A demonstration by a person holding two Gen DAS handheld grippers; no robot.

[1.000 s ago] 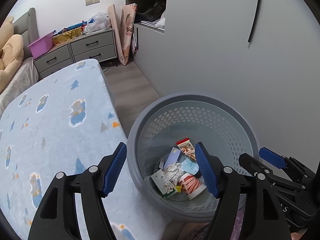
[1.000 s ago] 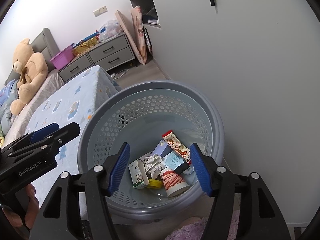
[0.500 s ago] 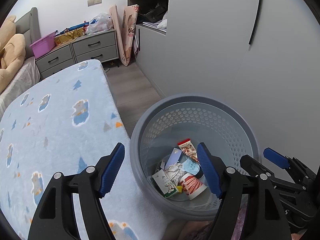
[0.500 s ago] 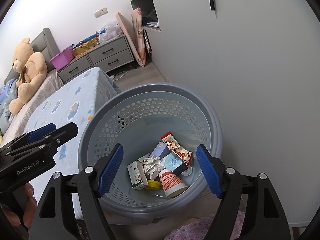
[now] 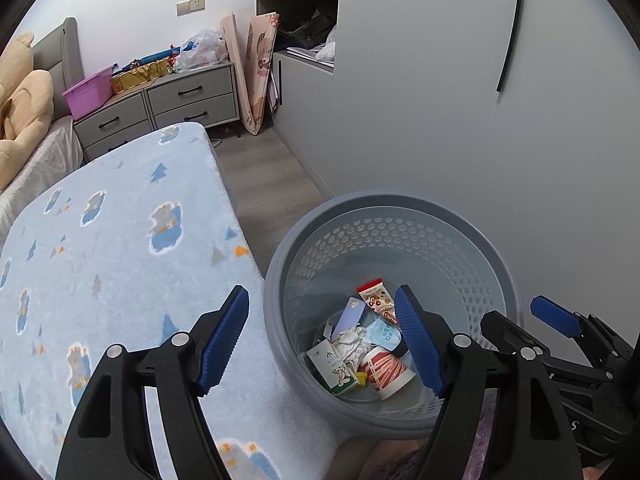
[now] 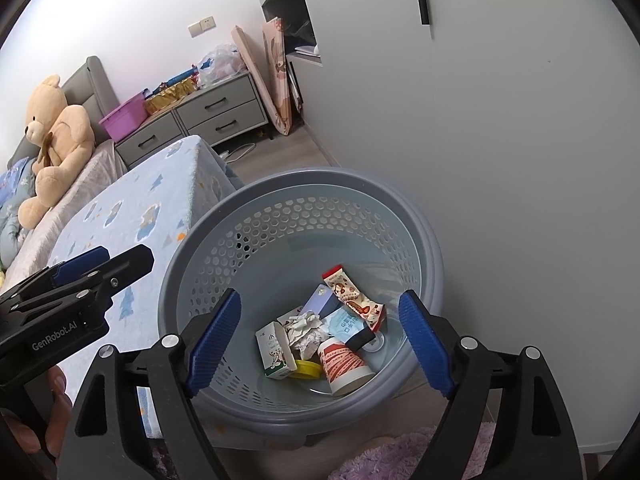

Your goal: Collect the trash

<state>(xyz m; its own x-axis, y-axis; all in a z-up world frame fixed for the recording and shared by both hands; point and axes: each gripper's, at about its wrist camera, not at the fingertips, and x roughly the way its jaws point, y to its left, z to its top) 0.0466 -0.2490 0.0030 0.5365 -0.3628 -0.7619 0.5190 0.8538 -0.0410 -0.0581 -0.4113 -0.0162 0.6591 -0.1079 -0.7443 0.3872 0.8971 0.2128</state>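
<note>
The round grey perforated plastic basket [image 6: 424, 248] stands on the floor between the blue-patterned bed cover [image 5: 120, 240] and the grey wall, holding a red-and-white paper cup [image 6: 344, 364], a small white milk carton [image 6: 274, 350], crumpled white paper [image 6: 304, 330] and a red snack wrapper [image 6: 352, 298]. The left gripper [image 5: 320, 340] hangs spread and empty over the basket's near rim. The right gripper [image 6: 320, 340] is opening above the trash, nothing between its blue pads [image 6: 424, 344]

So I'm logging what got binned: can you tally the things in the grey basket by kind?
In the grey basket, as far as the pile shows:
Paper cup, red and white: 1
Small carton: 1
Snack wrapper, red and white: 1
Crumpled tissue: 1
Yellow lid: 1
Purple box: 1
Light blue packet: 1
Total: 7
</note>
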